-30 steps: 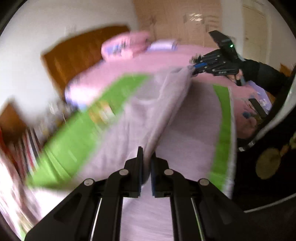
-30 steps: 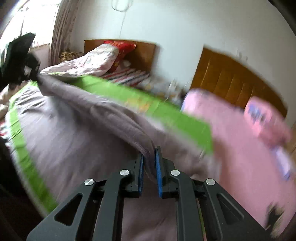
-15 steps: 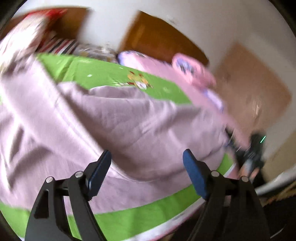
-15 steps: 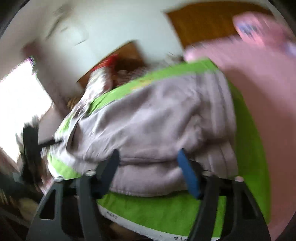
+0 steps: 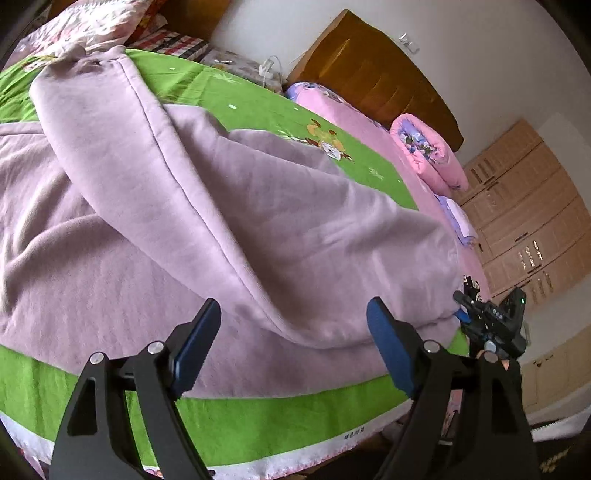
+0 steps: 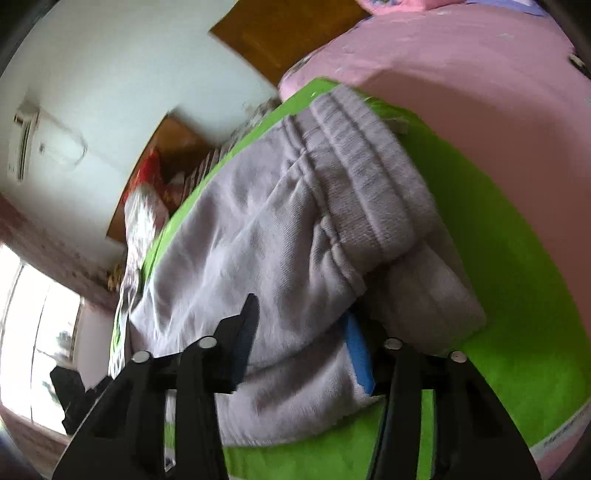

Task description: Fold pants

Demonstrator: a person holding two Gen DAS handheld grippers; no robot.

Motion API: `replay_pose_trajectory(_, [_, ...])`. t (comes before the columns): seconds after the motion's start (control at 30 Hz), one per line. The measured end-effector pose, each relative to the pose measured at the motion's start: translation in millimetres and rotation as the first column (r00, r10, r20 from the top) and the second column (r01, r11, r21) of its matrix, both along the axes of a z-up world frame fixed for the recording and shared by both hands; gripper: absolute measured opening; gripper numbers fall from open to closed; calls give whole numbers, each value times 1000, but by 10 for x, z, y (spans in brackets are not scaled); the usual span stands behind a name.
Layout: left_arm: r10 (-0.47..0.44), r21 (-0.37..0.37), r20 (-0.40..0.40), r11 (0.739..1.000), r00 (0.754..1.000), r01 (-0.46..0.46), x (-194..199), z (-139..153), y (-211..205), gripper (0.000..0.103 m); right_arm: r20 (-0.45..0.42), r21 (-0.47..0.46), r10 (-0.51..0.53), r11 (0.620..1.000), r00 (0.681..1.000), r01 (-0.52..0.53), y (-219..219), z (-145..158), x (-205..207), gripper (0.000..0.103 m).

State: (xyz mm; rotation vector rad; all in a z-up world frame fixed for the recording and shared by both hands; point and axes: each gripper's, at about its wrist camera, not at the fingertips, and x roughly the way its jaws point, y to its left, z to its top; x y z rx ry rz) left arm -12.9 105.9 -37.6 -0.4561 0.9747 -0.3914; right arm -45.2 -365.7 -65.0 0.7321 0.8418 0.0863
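Note:
Lilac pants [image 5: 155, 206] lie folded over on the green sheet [image 5: 280, 417], one leg layer draped across the other. My left gripper [image 5: 291, 321] hovers over the near folded edge. Its jaws are opening wide, with fabric below them and nothing pinched. In the right wrist view the ribbed waistband [image 6: 369, 177] lies doubled at the far end of the pants [image 6: 240, 229]. My right gripper [image 6: 301, 317] straddles a bulge of that fabric and its jaws are closing, though the pads do not visibly pinch it. The left wrist view shows the right gripper [image 5: 480, 317] at the pants' right corner.
The green sheet [image 6: 498, 277] covers the near bed, whose white-trimmed edge [image 5: 295, 465] runs just below my fingers. A pink bed [image 6: 461, 74] adjoins it, with a rolled pink quilt [image 5: 424, 147]. Behind are a wooden headboard [image 5: 369, 74], a wardrobe [image 5: 524, 221] and pillows [image 5: 92, 18].
Both grippers were shut on the lifted pants a second ago. They let go, rolled and sank, and the pants dropped onto the sheet. The right jaws are narrower than half a second ago.

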Motion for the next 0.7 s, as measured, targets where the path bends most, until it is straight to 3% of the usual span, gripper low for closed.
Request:
replay_pose_trajectory(0.03, [6, 7, -5, 1000, 1000, -6, 25, 0, 14, 86, 4, -7, -24, 1000, 1000, 24, -15, -23, -34, 27])
replay_pose_trajectory(0.1, [3, 7, -14, 1000, 1000, -3, 83, -12, 36, 88, 20, 22, -65, 998, 998, 64, -44, -81, -102, 23])
replay_pose_trajectory(0.23, [10, 110, -108, 994, 994, 2, 345, -147, 2, 87, 13, -31, -109, 994, 994, 109, 24, -57, -91, 23])
replay_pose_trajectory(0.3, [7, 103, -108, 995, 994, 5, 414, -149, 20, 85, 10, -61, -124, 990, 992, 124, 78, -51, -81, 23])
replay_pose_trajectory(0.4, [52, 161, -88, 986, 995, -37, 507, -152, 138, 8, 11, -100, -123, 987, 992, 124, 144, -11, -61, 19])
replay_pose_trajectory(0.47, [33, 88, -69, 996, 997, -27, 502, -139, 240, 6, 26, -125, -115, 985, 993, 117, 166, 66, -46, 15])
replay_pose_trajectory(0.57, [20, 37, 96, 999, 995, -24, 327, 193, 356, 5, 95, -117, -93, 988, 991, 104, 207, 365, -110, 12])
replay_pose_trajectory(0.63, [24, 42, 194, 999, 981, -33, 102, 514, 447, 5, 145, -105, -70, 991, 987, 85, 220, 589, -175, 11])
replay_pose_trajectory(0.7, [9, 50, 224, 999, 975, -21, -68, 610, 527, 5, 152, -115, -52, 991, 987, 70, 230, 678, -271, 11])
